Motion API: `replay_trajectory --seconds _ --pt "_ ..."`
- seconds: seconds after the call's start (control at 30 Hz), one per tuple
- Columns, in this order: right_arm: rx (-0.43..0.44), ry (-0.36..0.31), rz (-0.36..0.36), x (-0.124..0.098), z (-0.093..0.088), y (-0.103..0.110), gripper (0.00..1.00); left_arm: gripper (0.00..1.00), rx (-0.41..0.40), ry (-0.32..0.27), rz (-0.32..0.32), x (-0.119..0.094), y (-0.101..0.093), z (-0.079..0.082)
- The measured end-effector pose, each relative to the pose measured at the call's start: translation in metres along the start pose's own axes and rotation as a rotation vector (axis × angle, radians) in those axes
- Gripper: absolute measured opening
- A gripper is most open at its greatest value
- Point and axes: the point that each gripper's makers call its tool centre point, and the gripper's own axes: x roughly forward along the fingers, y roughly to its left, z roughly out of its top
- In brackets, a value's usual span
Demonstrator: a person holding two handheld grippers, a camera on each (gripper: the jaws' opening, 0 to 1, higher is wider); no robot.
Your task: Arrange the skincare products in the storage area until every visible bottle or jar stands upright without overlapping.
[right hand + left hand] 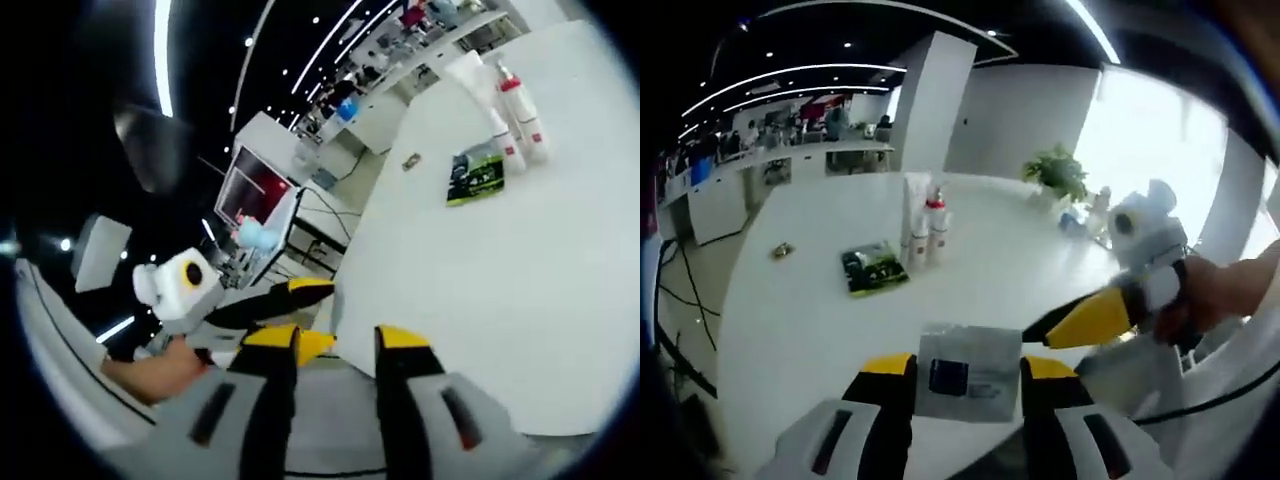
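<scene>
Skincare bottles (925,228) stand in a small group far out on the white table (800,330), at about 12 o'clock from the left gripper (968,378) in the left gripper view; in the right gripper view the same group (515,115) sits at about 1 o'clock, well apart from the right gripper (338,345). I count a tall white tube and two or three white bottles with red collars; all seem upright and close together, though they are too small to tell whether they touch. Just beside them, toward the grippers, a dark green flat packet (874,268) lies on the table. The left gripper holds its jaws apart, and a pale flat sachet (968,372) with a dark square label lies between them; I cannot tell if the jaws touch it. The right gripper's jaws are also apart and hold nothing. In my judgement the task is at an early step, with both tools near the table edge and nothing gripped firmly. The next move probably calls for taking up the sachet or reaching forward to the group, with care not to knock the bottles over.
</scene>
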Motion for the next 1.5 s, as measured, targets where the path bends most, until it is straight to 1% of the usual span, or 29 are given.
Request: replay_trajectory --seconds 0.07,0.17,0.2,0.3,0.4,0.47,0.53,0.57,0.63,0.73,0.77,0.83,0.87,0.9,0.93,0.97,1.03,1.07,1.1,1.13,1.17,1.2,1.23,1.27,1.3,1.37,1.43,1.5 --pt "0.024 0.0 0.012 -0.002 0.0 0.0 0.24 0.43 0.041 0.011 -0.017 0.003 -0.009 -0.001" --pt "0.043 0.0 0.02 -0.005 0.0 0.0 0.17 0.43 0.068 0.013 -0.043 0.005 -0.021 0.0" --pt "0.049 0.004 0.025 -0.006 -0.001 0.0 0.13 0.43 0.086 0.012 -0.05 0.005 -0.026 0.001" --pt "0.06 0.014 0.029 -0.007 -0.004 0.0 0.07 0.42 0.111 0.017 -0.069 0.006 -0.034 0.001" --pt "0.049 0.023 0.027 -0.009 -0.007 0.0 0.03 0.41 0.161 0.031 -0.076 0.007 -0.039 -0.003" --pt "0.003 0.036 -0.001 -0.011 -0.01 -0.005 0.02 0.41 0.165 0.034 -0.086 0.007 -0.04 -0.004" --pt "0.011 0.045 0.018 -0.011 -0.012 -0.002 0.02 0.41 0.166 0.04 -0.095 0.006 -0.041 -0.006" --pt "-0.002 0.044 0.009 -0.011 -0.012 -0.003 0.02 0.41 0.165 0.038 -0.099 0.006 -0.041 -0.006" --pt "-0.004 0.049 0.018 -0.012 -0.013 -0.002 0.02 0.42 0.167 0.037 -0.108 0.006 -0.042 -0.007" --pt "-0.008 0.059 0.027 -0.014 -0.013 -0.002 0.02 0.42 0.175 0.039 -0.139 0.006 -0.045 -0.008" --pt "-0.012 0.061 0.033 -0.016 -0.012 -0.003 0.02 0.42 0.169 0.034 -0.149 0.006 -0.045 -0.007" --pt "-0.015 0.072 0.05 -0.018 -0.012 -0.001 0.02 0.42 0.157 0.027 -0.192 0.004 -0.049 -0.006" --pt "-0.028 0.073 0.05 -0.019 -0.012 -0.001 0.02 0.41 0.15 0.013 -0.21 0.002 -0.049 -0.004" --pt "-0.039 0.078 0.063 -0.021 -0.011 0.0 0.02 0.4 0.137 0.004 -0.221 0.001 -0.049 -0.003" --pt "-0.037 0.088 0.098 -0.024 -0.011 0.004 0.02 0.4 0.13 -0.008 -0.238 0.0 -0.051 -0.001" --pt "-0.054 0.08 0.108 -0.026 -0.007 0.004 0.01 0.4 0.117 -0.022 -0.252 -0.002 -0.051 0.002" --pt "-0.071 0.114 0.156 -0.03 -0.009 0.01 0.01 0.42 0.111 -0.015 -0.264 -0.004 -0.049 0.002" --pt "-0.071 0.114 0.166 -0.031 -0.008 0.011 0.01 0.43 0.11 -0.014 -0.267 -0.004 -0.048 0.001" --pt "-0.089 0.125 0.192 -0.033 -0.007 0.013 0.01 0.44 0.109 -0.014 -0.273 -0.004 -0.047 0.001" --pt "-0.095 0.142 0.197 -0.035 -0.008 0.013 0.01 0.44 0.102 -0.015 -0.281 -0.005 -0.047 0.001" --pt "-0.097 0.157 0.206 -0.036 -0.009 0.014 0.01 0.43 0.072 -0.023 -0.307 -0.007 -0.049 0.003" --pt "-0.105 0.171 0.22 -0.037 -0.011 0.015 0.01 0.42 0.042 -0.035 -0.335 -0.008 -0.052 0.005" --pt "-0.109 0.176 0.232 -0.038 -0.011 0.016 0.01 0.4 0.008 -0.037 -0.358 -0.009 -0.054 0.006" --pt "-0.112 0.18 0.251 -0.039 -0.011 0.019 0.01 0.37 -0.029 -0.033 -0.395 -0.011 -0.057 0.007" --pt "-0.114 0.181 0.291 -0.041 -0.011 0.025 0.01 0.35 -0.052 -0.028 -0.426 -0.012 -0.06 0.006" --pt "-0.121 0.173 0.324 -0.043 -0.009 0.031 0.01 0.3 -0.061 -0.02 -0.462 -0.014 -0.067 0.006" --pt "-0.123 0.171 0.334 -0.044 -0.008 0.033 0.02 0.25 -0.064 -0.013 -0.494 -0.016 -0.074 0.006" --pt "-0.127 0.179 0.348 -0.045 -0.009 0.034 0.02 0.2 -0.098 -0.01 -0.521 -0.017 -0.078 0.007"
